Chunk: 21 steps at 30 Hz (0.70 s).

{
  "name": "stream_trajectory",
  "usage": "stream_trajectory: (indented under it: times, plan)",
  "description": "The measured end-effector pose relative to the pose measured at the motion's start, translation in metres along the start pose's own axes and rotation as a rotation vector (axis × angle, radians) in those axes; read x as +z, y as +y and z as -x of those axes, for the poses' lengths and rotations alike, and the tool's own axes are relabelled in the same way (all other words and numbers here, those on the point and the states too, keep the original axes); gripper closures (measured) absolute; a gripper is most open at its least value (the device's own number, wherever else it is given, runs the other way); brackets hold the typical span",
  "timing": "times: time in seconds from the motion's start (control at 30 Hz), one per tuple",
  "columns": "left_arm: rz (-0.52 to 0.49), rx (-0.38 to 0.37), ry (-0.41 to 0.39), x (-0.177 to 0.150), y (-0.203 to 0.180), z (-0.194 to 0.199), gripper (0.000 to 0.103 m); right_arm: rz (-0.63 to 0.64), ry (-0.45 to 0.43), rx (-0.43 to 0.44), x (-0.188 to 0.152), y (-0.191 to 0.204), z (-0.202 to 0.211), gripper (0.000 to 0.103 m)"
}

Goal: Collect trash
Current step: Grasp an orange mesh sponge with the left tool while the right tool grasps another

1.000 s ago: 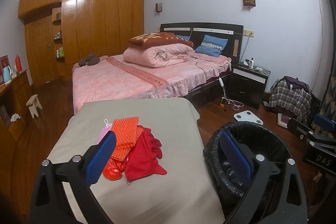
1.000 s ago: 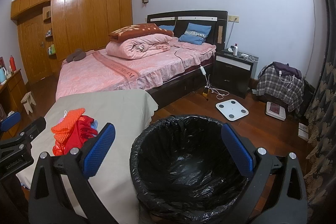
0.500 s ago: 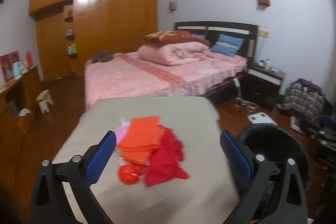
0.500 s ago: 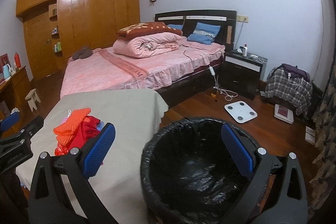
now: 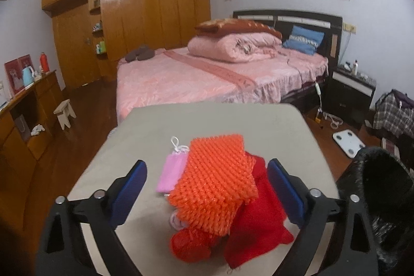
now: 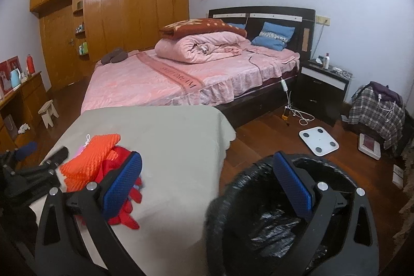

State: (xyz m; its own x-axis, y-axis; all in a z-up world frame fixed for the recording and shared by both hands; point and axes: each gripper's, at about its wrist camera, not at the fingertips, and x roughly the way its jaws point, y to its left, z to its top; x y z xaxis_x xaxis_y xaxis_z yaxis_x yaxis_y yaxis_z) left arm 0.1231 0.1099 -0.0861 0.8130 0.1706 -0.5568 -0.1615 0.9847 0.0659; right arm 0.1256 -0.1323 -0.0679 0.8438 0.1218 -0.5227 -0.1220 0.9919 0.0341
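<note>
Both grippers at the trash pile on the grey table, nothing grabbed yet

Left gripper (image 5: 207,192) straddles the pile with its jaws wide but closing in, blue pads clear of it on both sides: orange net (image 5: 214,180) on top, red cloth (image 5: 256,229) under and to the right, a small pink pouch (image 5: 172,172) to the left. Right gripper (image 6: 207,188) is spread wide and empty, between the pile and the black-lined trash bin (image 6: 258,224) just beside the table (image 6: 168,146). Further back there's a pink bed (image 6: 181,76), then the wooden wardrobe (image 6: 124,12).
</note>
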Motion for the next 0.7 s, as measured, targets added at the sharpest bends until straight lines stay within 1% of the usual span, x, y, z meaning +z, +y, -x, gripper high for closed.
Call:
stream_trajectory:
  times: [0.07, 0.17, 0.33, 0.47, 0.5, 0.57, 0.6, 0.67, 0.7]
  plan:
    - [-0.004, -0.006, 0.025, -0.003, -0.001, -0.014, 0.019, 0.006, 0.009, 0.001, 0.003, 0.003, -0.009, 0.005]
    - [-0.009, -0.016, 0.063, -0.008, -0.001, -0.037, 0.024, 0.012, 0.027, 0.006, 0.005, 0.008, -0.024, 0.005]
    - [-0.029, -0.038, 0.118, -0.018, -0.003, -0.065, 0.025, 0.013, 0.054, 0.017, 0.003, 0.014, -0.042, 0.005]
    - [-0.016, -0.049, 0.136, -0.025, -0.003, -0.071, 0.025, 0.018, 0.074, 0.026, 0.0, 0.018, -0.051, 0.005]
    - [-0.007, -0.058, 0.136, -0.027, -0.002, -0.072, 0.027, 0.019, 0.079, 0.027, 0.0, 0.018, -0.053, 0.005]
    - [0.009, -0.085, 0.134, -0.027, 0.0, -0.073, 0.042, 0.021, 0.086, 0.031, -0.001, 0.019, -0.056, 0.005]
    - [0.021, -0.096, 0.13, -0.028, 0.002, -0.072, 0.044, 0.023, 0.086, 0.032, -0.003, 0.021, -0.058, 0.005]
    - [0.038, -0.115, 0.117, -0.028, 0.006, -0.072, 0.062, 0.024, 0.089, 0.034, -0.004, 0.022, -0.059, 0.005]
    - [0.047, -0.128, 0.114, -0.029, 0.007, -0.071, 0.066, 0.024, 0.09, 0.035, -0.004, 0.022, -0.059, 0.005]
